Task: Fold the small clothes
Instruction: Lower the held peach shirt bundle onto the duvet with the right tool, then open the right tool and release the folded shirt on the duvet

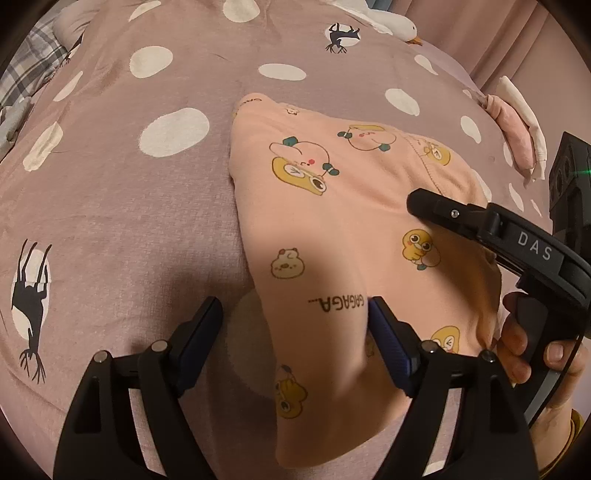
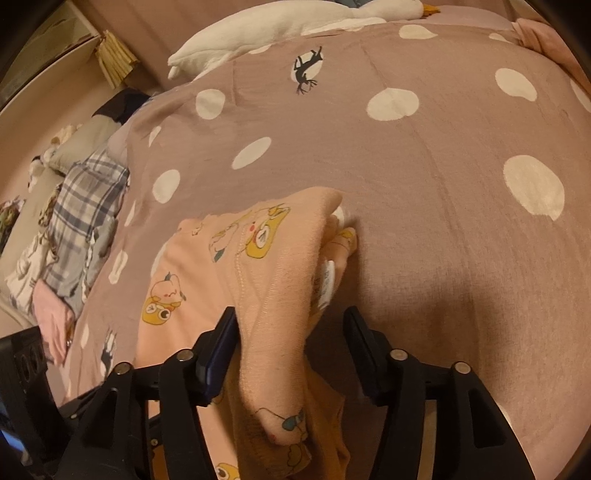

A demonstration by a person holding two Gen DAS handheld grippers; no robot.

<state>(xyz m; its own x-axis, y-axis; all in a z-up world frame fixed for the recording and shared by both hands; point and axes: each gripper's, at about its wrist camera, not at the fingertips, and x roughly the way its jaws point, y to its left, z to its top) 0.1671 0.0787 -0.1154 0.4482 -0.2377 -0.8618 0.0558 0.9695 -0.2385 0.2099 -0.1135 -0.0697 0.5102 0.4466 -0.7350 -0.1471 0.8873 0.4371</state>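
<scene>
Garment (image 1: pixel 343 229) lies on bedspread (image 1: pixel 129 206) (plush goose (image 2: pixel 280 18) behind), between both claws.

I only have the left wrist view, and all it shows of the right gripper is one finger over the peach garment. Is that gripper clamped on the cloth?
Observer: No. In the right wrist view the right gripper stands open. A raised ridge of the peach garment lies between its jaws and touches only one finger.
Operator: Is the folded edge on that side tidy?
Observer: Not quite. A white label pokes out between the garment's layers at the edge beside the bare bedspread.
</scene>
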